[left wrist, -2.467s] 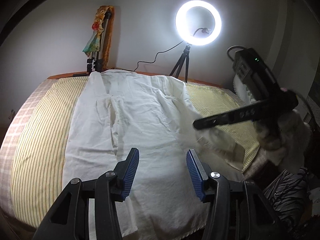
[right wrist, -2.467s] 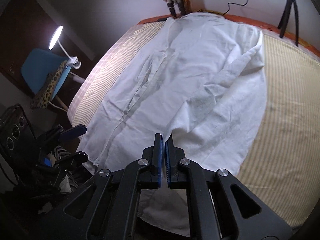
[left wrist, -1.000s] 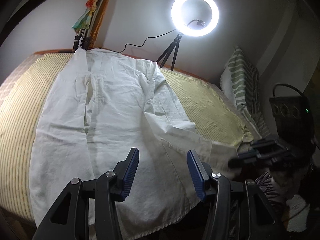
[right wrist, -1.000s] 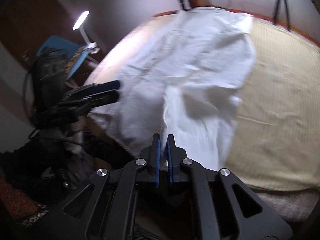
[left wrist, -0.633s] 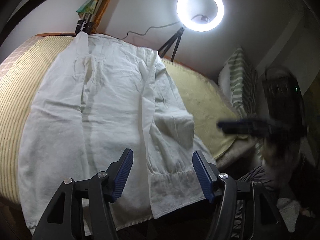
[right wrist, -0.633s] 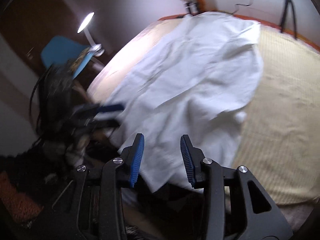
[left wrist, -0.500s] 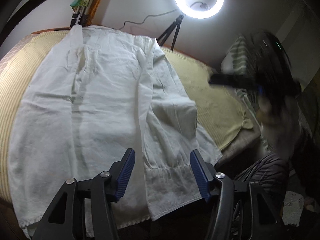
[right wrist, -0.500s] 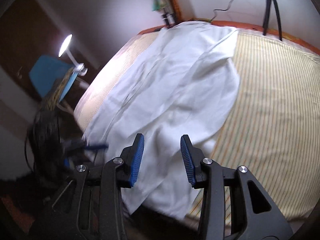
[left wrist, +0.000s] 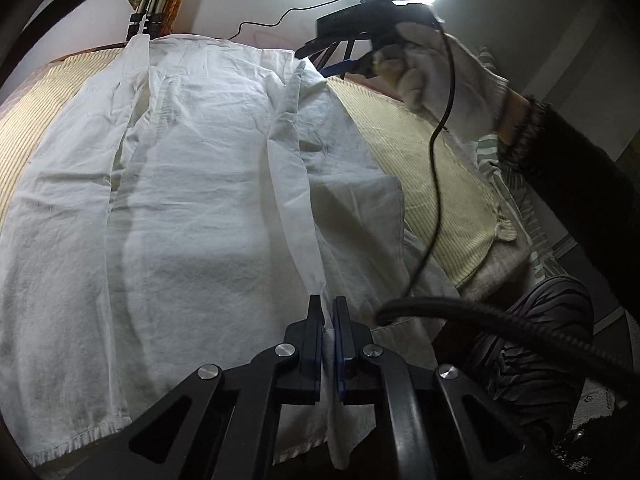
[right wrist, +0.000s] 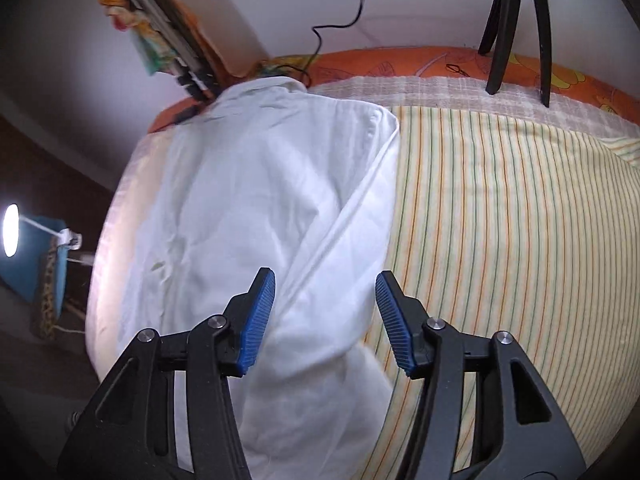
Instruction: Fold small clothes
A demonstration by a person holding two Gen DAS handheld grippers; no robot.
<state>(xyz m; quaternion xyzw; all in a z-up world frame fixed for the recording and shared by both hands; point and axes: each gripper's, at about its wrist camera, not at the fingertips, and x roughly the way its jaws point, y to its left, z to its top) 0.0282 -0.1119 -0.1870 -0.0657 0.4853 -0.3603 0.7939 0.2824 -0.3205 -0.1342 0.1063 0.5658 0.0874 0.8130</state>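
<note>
Since the earlier frames the left hand-held gripper (left wrist: 327, 344) has dropped to the near hem of the white shirt (left wrist: 192, 200) and its jaws have just closed, clenched on a fold of that cloth at the cuff end of the folded-in sleeve (left wrist: 292, 184). Meanwhile the right hand-held gripper (right wrist: 325, 320) let go of the sleeve and swung up toward the shoulder (right wrist: 372, 128); its jaws have just been opening and now stand released, with nothing pressed between the pads, hovering above the cloth near the shirt's right edge.

Face up and lengthwise on the striped bed (right wrist: 500, 220) lies the shirt, collar at the far end by the wall, hem hanging a little over the near edge. A gloved hand (left wrist: 440, 68) carries the right tool over the far right corner in the left view.

To do this step well, I judge the right tool should come down on the shoulder seam and bite through both layers, sleeve and body, so the fold line runs straight from shoulder to hem. Keep the left pinch firm and low, then move both together at an even pace, holding the cloth lightly taut between them. Thin cotton slips and sags easily; a shallow bite or uneven lift would likely skew the fold or undo the sleeve.
</note>
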